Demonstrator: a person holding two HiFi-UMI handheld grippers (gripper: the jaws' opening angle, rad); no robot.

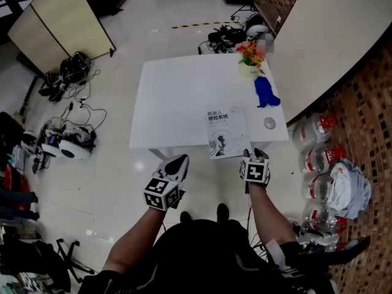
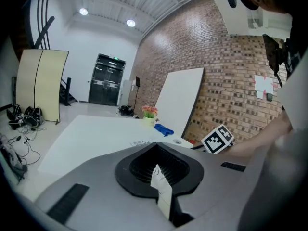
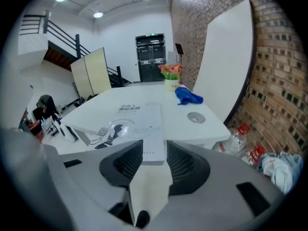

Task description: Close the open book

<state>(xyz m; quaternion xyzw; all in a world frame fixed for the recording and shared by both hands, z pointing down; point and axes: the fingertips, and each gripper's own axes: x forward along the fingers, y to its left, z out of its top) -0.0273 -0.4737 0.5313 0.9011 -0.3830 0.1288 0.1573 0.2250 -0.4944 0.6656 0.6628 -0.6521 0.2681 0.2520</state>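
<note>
The book (image 1: 225, 133) lies closed, cover up, at the white table's (image 1: 177, 90) near edge; the right gripper view shows its cover (image 3: 137, 124) with a robot drawing. My right gripper (image 1: 253, 154) hangs at the book's near right corner. Its jaws stand open (image 3: 154, 146), the book's near edge shows in the gap, and the pads do not press on it. My left gripper (image 1: 177, 163) floats off the table's front edge, left of the book, with nothing held. Its jaws meet in the left gripper view (image 2: 156, 146).
A flower pot (image 1: 250, 57), a blue cloth (image 1: 266, 92) and a small round dish (image 1: 269, 123) sit along the table's right side. Water bottles (image 1: 318, 158) and a brick wall stand to the right. Cables and gear (image 1: 67, 133) lie on the floor at the left.
</note>
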